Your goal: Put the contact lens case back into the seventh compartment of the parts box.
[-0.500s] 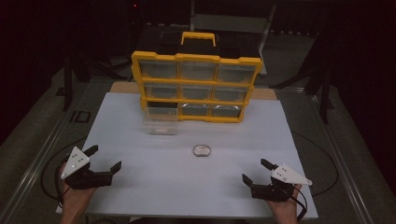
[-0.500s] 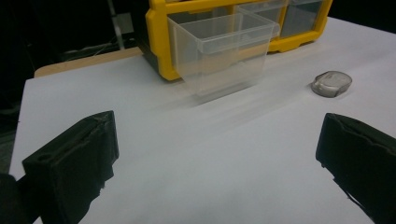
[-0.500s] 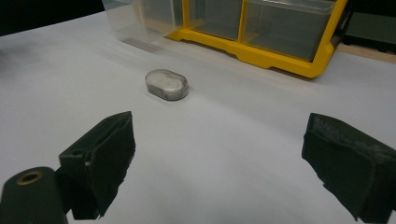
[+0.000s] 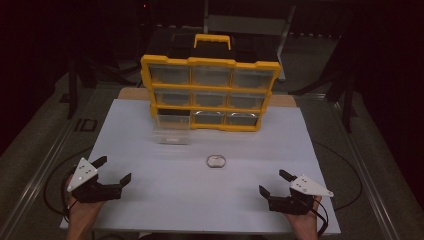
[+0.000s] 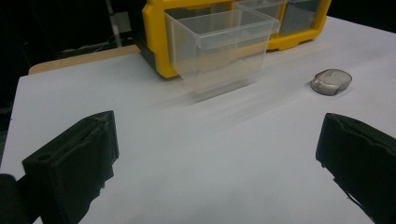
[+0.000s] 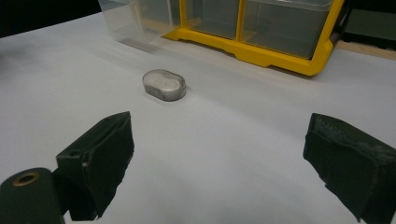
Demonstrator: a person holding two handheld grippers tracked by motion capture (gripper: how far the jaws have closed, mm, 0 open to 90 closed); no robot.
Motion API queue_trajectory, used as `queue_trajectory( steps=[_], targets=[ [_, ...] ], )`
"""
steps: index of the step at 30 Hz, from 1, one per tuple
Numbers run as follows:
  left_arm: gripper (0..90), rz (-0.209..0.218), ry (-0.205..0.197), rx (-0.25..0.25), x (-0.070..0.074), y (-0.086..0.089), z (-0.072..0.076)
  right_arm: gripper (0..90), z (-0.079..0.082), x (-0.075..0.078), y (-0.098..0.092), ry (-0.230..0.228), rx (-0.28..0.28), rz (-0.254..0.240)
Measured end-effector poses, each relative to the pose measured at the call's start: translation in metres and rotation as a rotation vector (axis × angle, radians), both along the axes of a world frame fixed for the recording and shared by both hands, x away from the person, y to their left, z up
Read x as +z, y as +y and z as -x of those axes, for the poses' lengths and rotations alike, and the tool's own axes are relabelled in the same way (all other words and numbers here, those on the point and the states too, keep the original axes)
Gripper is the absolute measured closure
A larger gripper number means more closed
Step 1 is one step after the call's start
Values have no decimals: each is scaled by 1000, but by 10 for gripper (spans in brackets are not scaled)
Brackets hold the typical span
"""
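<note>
**Both grippers wide open, small case waiting mid-table**

The left gripper [image 4: 113,169] is sitting at the near left corner of the white table [image 4: 150,210], its jaws spread wide with nothing between them but bare tabletop. Over at the near right corner the right gripper [image 4: 274,182] is doing the same: jaws gaping, nothing pinched, a hand [image 4: 302,222] wrapped under it.

Moving outward, the small grey oval case [image 4: 216,161] is lying flat in the middle of the table, well apart from both grippers and a little nearer the right one. Beyond it the clear plastic drawer [image 4: 172,129] is standing out on the table, just in front of the yellow organizer [image 4: 210,92] with its rows of clear bins.

Now the risks, as I'm judging them. That oval case is looking low and smooth-sided, so a gripper coming in too high is likely to skate over the lid, and jaws closing off-centre could squirt it sideways across the slick surface. A drop aimed at the drawer could clip its thin rim and tip or shove the light box back against the organizer. And if both grippers are heading for the middle together, they could knock into each other over the case.
</note>
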State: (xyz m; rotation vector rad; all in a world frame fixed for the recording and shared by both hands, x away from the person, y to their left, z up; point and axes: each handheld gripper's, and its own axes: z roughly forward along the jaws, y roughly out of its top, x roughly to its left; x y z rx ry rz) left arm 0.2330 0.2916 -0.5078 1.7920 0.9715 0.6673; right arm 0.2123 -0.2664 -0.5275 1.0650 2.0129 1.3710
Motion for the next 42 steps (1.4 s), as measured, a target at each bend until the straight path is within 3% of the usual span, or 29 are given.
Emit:
queue_trajectory(
  steps=[20, 33, 42],
  targets=[
    [3, -22, -11, -60, 7, -16, -7, 82, 2, 0, 3, -9, -8, 9],
    [3, -22, -14, -130, 19, -34, -25, 83, 2, 0, 2, -10, -8, -1],
    [3, -68, 14, -216, 27, -62, -48, 82, 2, 0, 1, -11, -4, -3]
  ],
)
